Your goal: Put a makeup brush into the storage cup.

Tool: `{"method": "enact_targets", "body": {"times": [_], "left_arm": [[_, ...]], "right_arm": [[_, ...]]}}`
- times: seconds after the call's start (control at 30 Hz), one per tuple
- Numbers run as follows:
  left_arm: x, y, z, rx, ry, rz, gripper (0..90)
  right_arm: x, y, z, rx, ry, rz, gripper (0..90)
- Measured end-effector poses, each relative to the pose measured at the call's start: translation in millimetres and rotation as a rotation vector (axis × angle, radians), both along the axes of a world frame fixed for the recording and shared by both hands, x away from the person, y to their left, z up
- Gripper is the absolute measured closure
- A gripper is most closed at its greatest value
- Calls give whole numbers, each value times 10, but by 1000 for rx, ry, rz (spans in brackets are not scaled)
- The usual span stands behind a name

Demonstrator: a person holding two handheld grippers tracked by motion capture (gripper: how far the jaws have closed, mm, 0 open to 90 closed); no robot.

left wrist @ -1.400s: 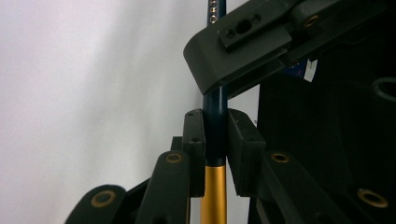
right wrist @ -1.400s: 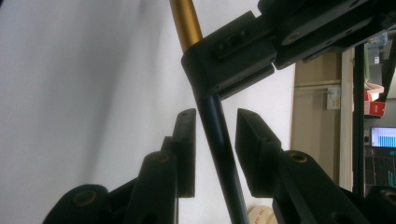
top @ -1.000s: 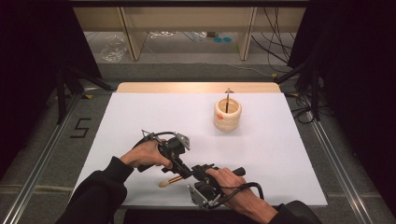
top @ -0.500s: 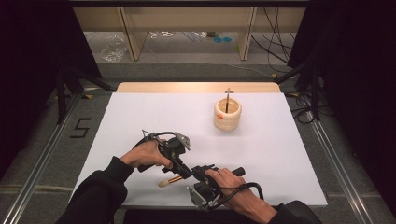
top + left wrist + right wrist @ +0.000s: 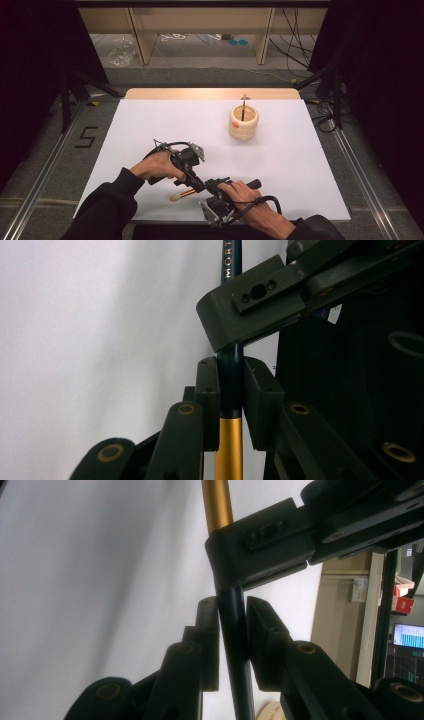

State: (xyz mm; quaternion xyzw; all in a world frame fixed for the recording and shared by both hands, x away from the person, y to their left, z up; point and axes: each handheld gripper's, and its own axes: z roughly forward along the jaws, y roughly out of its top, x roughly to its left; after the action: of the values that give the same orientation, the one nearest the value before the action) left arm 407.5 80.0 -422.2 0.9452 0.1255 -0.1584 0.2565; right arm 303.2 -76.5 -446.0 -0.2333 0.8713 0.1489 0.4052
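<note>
Nothing has shifted since the earlier frames: left gripper and right gripper both clamp the navy-handled, gold-ferruled makeup brush at the white table's six o'clock (presumably mid-handover), round wooden holder at one o'clock.

A makeup brush with dark blue handle, gold ferrule and pale bristles lies near the table's front edge.
</note>
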Motion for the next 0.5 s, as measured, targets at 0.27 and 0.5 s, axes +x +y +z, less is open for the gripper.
{"method": "enact_targets", "body": {"times": [0.27,0.5], "left_arm": [[-3,-10,-7,0,4,0,782],[-2,-12,-5,-3,4,2,781]], "right_arm": [[6,2,-12,-31,-16,15,789],[-17,-6,-15,-24,0,-12,793]]}}
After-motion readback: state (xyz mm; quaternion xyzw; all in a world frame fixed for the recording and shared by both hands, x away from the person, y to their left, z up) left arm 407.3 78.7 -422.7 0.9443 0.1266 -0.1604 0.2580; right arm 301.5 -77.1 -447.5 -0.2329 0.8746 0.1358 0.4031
